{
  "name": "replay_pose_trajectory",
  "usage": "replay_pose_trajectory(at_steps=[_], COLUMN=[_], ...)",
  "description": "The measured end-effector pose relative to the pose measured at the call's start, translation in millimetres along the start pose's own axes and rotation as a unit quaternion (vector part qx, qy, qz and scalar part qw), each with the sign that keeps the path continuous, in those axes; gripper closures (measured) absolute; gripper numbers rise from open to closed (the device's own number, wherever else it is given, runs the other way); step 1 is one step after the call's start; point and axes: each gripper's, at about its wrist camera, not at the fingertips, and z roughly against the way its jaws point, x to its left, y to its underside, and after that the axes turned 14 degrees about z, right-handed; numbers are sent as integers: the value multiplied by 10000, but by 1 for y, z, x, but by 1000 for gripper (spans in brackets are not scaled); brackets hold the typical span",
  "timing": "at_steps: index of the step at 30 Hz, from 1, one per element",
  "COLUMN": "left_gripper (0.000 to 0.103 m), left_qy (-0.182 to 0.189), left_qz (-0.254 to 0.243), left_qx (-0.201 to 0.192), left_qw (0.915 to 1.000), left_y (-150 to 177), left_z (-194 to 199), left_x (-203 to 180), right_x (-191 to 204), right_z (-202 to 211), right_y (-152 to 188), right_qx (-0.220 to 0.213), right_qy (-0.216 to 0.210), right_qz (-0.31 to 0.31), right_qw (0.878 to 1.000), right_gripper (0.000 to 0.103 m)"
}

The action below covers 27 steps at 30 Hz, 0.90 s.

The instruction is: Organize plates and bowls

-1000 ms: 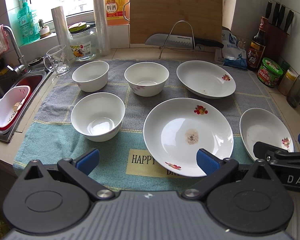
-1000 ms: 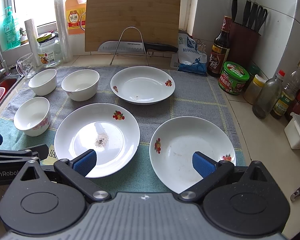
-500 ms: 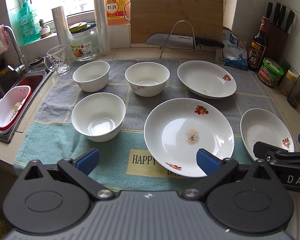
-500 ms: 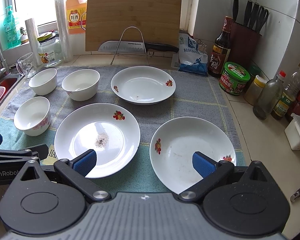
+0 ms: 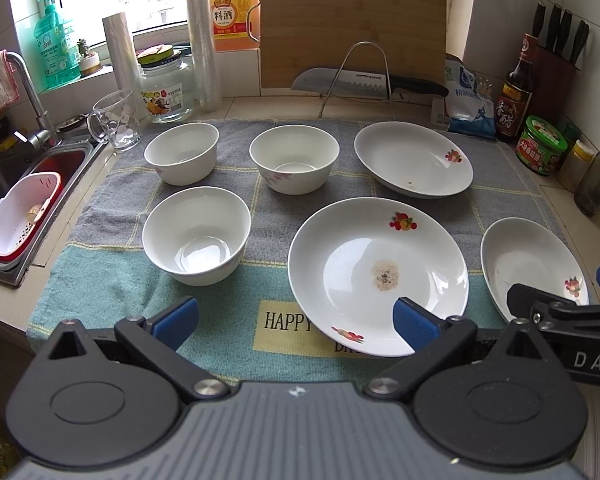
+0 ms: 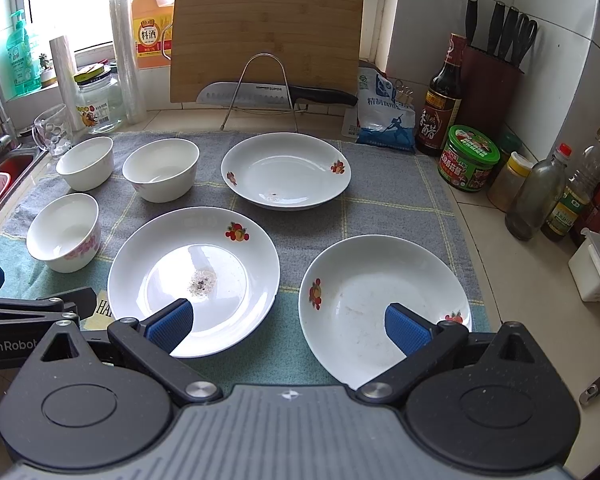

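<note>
At the far left a sink [image 5: 28, 176] holds a white basket [image 5: 20, 216]. On the table a towel [image 5: 260, 216] carries all the dishes, none touching another: two bowls in the far row, left bowl [image 5: 182, 152] and middle bowl [image 5: 294, 158], with a near bowl [image 5: 196, 232] in front of them. To their right sits a far plate [image 5: 412, 160], a speckled centre plate [image 5: 376, 272] and, nearest the right edge, a right plate [image 6: 384, 300] with what may be faint smears. The left tongs [image 5: 296, 318] hang open over the near towel edge, holding nothing; the right tongs [image 6: 288, 326] are likewise spread wide and empty.
</note>
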Motion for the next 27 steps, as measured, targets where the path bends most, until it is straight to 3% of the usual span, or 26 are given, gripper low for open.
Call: replay_pose_trajectory(at_steps=[27], left_gripper=[1], left_qy=[58], left_qz=[-23], left_qx=[5], left_qw=[10000], left_y=[-3], left_z=[-3], left_x=[-1], right_x=[-2], right_z=[0], right_y=[0], right_qx=[-22], right_qy=[33], right_qz=[-47], right_qw=[10000], right_gripper=[0])
